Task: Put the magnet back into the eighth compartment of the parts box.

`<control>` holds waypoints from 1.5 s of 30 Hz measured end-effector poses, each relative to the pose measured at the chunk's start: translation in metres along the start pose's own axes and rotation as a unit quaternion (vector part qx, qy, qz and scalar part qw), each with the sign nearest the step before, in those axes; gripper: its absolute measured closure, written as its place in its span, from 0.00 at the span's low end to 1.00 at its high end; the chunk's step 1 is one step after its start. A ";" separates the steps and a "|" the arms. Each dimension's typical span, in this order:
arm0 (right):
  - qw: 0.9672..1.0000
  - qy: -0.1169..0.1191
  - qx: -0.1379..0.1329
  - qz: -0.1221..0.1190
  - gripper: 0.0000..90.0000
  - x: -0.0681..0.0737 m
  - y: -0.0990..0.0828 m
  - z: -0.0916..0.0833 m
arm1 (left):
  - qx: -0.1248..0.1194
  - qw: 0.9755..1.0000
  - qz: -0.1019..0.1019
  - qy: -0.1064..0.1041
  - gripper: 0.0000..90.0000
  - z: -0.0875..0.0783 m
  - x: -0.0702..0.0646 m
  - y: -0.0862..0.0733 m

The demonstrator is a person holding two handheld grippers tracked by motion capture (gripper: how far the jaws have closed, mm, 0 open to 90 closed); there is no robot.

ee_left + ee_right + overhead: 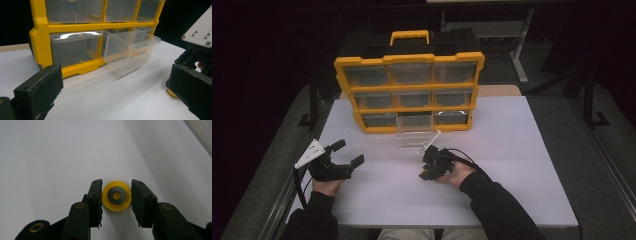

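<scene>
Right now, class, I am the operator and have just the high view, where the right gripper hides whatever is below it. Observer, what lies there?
Observer: A small yellow ring with a grey centre lies flat on the table, between the jaws of the right gripper.
Operator: Is it gripped?
Observer: Both jaws sit at its rim, but I cannot tell if they squeeze it.
Operator: And the pulled-out drawer, anything inside?
Observer: The left gripper view looks through its clear walls, and it is empty.
</scene>
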State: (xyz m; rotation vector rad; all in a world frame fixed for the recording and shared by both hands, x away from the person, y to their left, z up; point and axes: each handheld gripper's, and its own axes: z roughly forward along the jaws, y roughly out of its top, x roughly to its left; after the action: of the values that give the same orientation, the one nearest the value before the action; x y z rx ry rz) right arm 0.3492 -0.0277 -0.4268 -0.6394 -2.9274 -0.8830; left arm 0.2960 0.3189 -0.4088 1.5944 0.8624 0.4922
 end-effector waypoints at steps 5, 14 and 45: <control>1.000 0.001 -0.024 -0.003 0.68 0.001 0.002 -0.012 | 0.000 1.000 0.000 0.000 0.00 0.000 0.000 0.000; 0.999 0.000 -0.054 0.002 0.68 -0.002 0.007 -0.033 | 0.000 1.000 0.001 0.001 0.00 0.000 0.000 0.000; 0.994 -0.020 -0.108 -0.005 0.68 -0.012 0.054 -0.078 | -0.003 1.000 0.001 -0.002 0.00 0.000 0.000 0.000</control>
State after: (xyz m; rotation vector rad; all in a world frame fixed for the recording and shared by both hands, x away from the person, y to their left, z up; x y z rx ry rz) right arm 0.3735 -0.0329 -0.3345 -0.6597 -2.8967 -1.2124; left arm 0.2961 0.3188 -0.4085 1.5916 0.8559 0.4932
